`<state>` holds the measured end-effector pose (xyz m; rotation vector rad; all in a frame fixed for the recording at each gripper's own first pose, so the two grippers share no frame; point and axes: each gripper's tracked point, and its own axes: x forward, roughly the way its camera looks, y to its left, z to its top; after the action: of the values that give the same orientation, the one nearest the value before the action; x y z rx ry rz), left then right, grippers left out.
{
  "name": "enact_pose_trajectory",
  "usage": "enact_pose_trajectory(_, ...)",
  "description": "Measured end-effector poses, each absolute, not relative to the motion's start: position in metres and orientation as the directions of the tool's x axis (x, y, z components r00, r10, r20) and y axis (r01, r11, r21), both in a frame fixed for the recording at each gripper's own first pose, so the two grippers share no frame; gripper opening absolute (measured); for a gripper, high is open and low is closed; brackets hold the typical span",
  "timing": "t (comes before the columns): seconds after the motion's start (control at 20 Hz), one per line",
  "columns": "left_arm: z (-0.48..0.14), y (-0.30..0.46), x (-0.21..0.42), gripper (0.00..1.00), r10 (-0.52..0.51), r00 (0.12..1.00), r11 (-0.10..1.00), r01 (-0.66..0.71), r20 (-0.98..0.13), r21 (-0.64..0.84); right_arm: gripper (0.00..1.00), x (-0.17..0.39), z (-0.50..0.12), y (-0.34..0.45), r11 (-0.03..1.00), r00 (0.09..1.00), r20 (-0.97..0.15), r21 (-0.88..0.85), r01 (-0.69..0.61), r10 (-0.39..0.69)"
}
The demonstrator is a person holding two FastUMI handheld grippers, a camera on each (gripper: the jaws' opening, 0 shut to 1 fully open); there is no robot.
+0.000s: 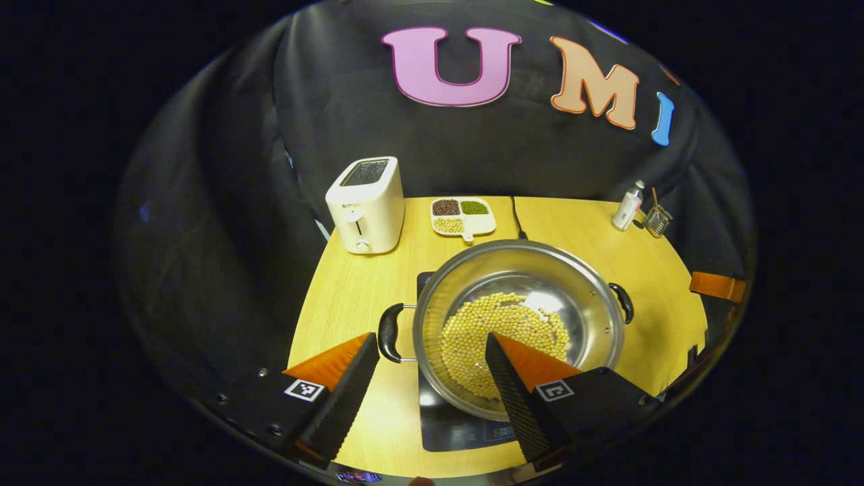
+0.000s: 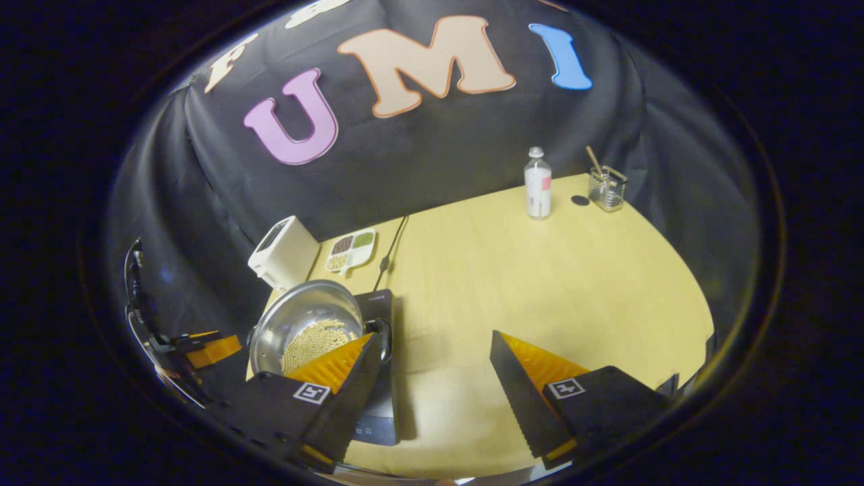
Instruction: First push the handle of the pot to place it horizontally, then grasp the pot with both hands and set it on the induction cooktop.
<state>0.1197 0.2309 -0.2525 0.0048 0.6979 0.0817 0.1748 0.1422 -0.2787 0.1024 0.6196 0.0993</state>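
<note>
- The pot (image 1: 520, 324), a wide steel pan with a layer of pale beans (image 1: 503, 341) in its bottom, sits on the dark induction cooktop (image 1: 449, 425), which lies on the yellow wooden surface (image 1: 351, 297).
- The pot's two black handles point out sideways in the left gripper view: the near-left handle (image 1: 389, 332) over the cooktop's left edge, the other handle (image 1: 622, 302) on the far right of the rim.
- The left gripper (image 1: 432, 351) hangs above the pot's left side with its jaws released and spread wide; one finger shows left of the near-left handle, the other in front of the beans, and neither presses on the pot.
- The right gripper (image 2: 435, 354) is well to the right of the pot over bare surface, jaws released and holding nothing; in its view the pot (image 2: 307, 331) lies behind its left finger.
- At the back of the surface stand a white toaster (image 1: 366, 204) and, just beside it, a divided dish (image 1: 463, 216) of dark, green and pale grains.
- A black cable (image 1: 517, 219) runs from the cooktop toward the wall.
- Far right at the back are a small bottle (image 2: 538, 183) and a wire holder (image 2: 607, 187) with a stick in it, near each other.
</note>
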Motion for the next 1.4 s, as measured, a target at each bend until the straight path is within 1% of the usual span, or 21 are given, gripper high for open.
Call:
enact_pose_trajectory(0.05, -0.244, 0.220, 0.116, 0.98, 0.080, 0.773, 0.997, -0.073, -0.629, 0.037, 1.00, 0.171, -0.270, 0.135, 0.991, 0.822, -0.556, 0.119, -0.069, 0.124)
enact_pose_trajectory(0.2, -0.215, 0.183, 0.110, 0.98, 0.095, 0.816, 0.995, -0.084, -0.570, 0.046, 1.00, 0.164, -0.240, 0.109, 0.990, 0.854, -0.503, 0.101, -0.095, 0.133)
enact_pose_trajectory(0.3, -0.197, 0.147, 0.109, 0.97, 0.094, 0.842, 0.995, -0.093, -0.531, 0.028, 1.00, 0.162, -0.219, 0.094, 0.987, 0.868, -0.469, 0.102, -0.128, 0.161)
enact_pose_trajectory(0.35, -0.186, 0.129, 0.109, 0.97, 0.089, 0.857, 0.995, -0.094, -0.507, 0.015, 0.93, 0.162, -0.206, 0.086, 0.984, 0.878, -0.446, 0.102, -0.144, 0.175)
enact_pose_trajectory(0.4, -0.174, 0.112, 0.112, 0.97, 0.085, 0.874, 0.995, -0.097, -0.479, 0.001, 0.93, 0.162, -0.192, 0.077, 0.982, 0.888, -0.420, 0.100, -0.158, 0.185)
enact_pose_trajectory(0.45, -0.163, 0.098, 0.116, 0.97, 0.084, 0.890, 0.995, -0.099, -0.449, -0.009, 1.00, 0.163, -0.178, 0.068, 0.981, 0.897, -0.396, 0.096, -0.171, 0.195)
enact_pose_trajectory(0.5, -0.154, 0.083, 0.118, 0.97, 0.088, 0.901, 0.995, -0.104, -0.424, -0.014, 1.00, 0.163, -0.164, 0.060, 0.979, 0.905, -0.373, 0.093, -0.183, 0.205)
enact_pose_trajectory(0.55, -0.142, 0.069, 0.119, 0.97, 0.093, 0.912, 0.994, -0.107, -0.400, -0.013, 0.92, 0.163, -0.149, 0.052, 0.976, 0.913, -0.346, 0.091, -0.197, 0.217)
enact_pose_trajectory(0.6, -0.132, 0.055, 0.122, 0.97, 0.096, 0.923, 0.994, -0.107, -0.372, -0.009, 0.92, 0.164, -0.131, 0.043, 0.974, 0.923, -0.312, 0.083, -0.210, 0.225)
enact_pose_trajectory(0.8, -0.073, -0.004, 0.126, 0.96, 0.098, 0.971, 0.995, -0.099, -0.219, 0.008, 0.92, 0.167, -0.065, 0.007, 0.974, 0.959, -0.173, 0.017, -0.226, 0.225)
enact_pose_trajectory(1.0, -0.018, -0.056, 0.120, 0.96, 0.115, 0.992, 0.992, -0.111, -0.054, 0.059, 0.92, 0.151, -0.001, -0.027, 0.972, 0.974, -0.054, -0.063, -0.225, 0.222)
enact_pose_trajectory(1.05, -0.007, -0.070, 0.117, 0.94, 0.110, 0.994, 0.992, -0.109, -0.020, 0.060, 0.92, 0.146, 0.011, -0.035, 0.972, 0.975, -0.029, -0.071, -0.224, 0.222)
enact_pose_trajectory(1.1, 0.002, -0.084, 0.112, 0.96, 0.107, 0.994, 0.993, -0.108, 0.013, 0.055, 0.92, 0.139, 0.019, -0.043, 0.973, 0.976, -0.007, -0.080, -0.217, 0.217)
enact_pose_trajectory(1.2, 0.013, -0.106, 0.103, 0.96, 0.099, 0.993, 0.994, -0.102, 0.064, 0.046, 0.93, 0.128, 0.030, -0.062, 0.977, 0.980, 0.034, -0.094, -0.193, 0.197)
enact_pose_trajectory(1.4, 0.016, -0.131, 0.089, 0.97, 0.093, 0.992, 0.995, -0.096, 0.083, 0.038, 0.93, 0.099, 0.032, -0.088, 0.979, 0.983, 0.051, -0.111, -0.169, 0.176)
